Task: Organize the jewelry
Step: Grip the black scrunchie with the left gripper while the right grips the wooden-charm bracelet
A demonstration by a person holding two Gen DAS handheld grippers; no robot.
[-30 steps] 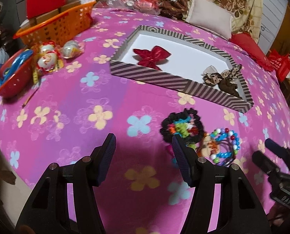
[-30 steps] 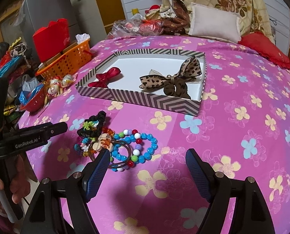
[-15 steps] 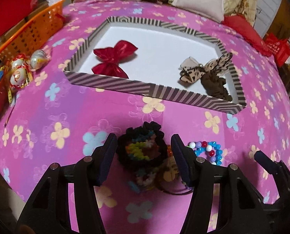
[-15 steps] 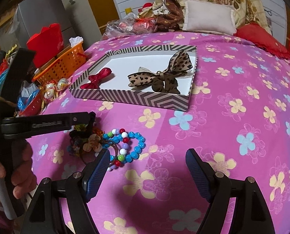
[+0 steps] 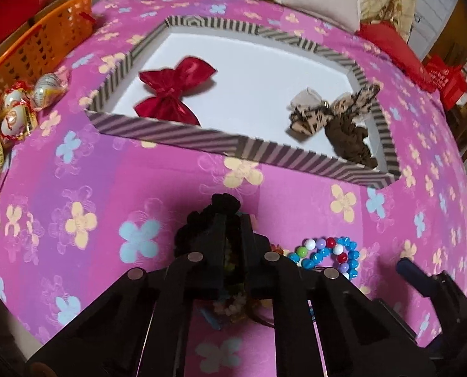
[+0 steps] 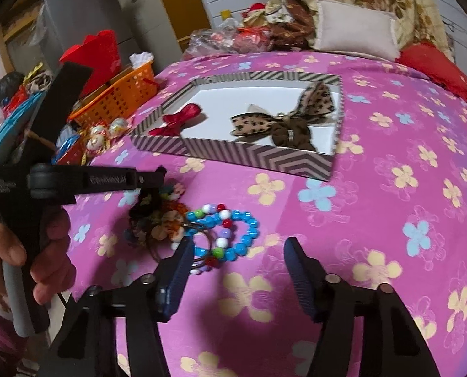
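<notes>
Beside beaded bracelet [image 5: 326, 253], striped box [image 5: 221, 143]

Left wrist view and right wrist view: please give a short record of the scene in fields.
surface: pink flowered cloth
striped shallow box: holds red satin bow and leopard-print bow
left gripper: just closed on black ruffled scrunchie
right gripper: open, jaws just narrowing, nothing gripped
blue bead bracelet: on the cloth, outside the box

The left tongs [image 5: 233, 235] point steeply down, jaws just closed nearly together, seemingly pinching something dark. The right tongs [image 6: 236, 260] stand half open, jaws just narrowed, gripping nothing.
</notes>
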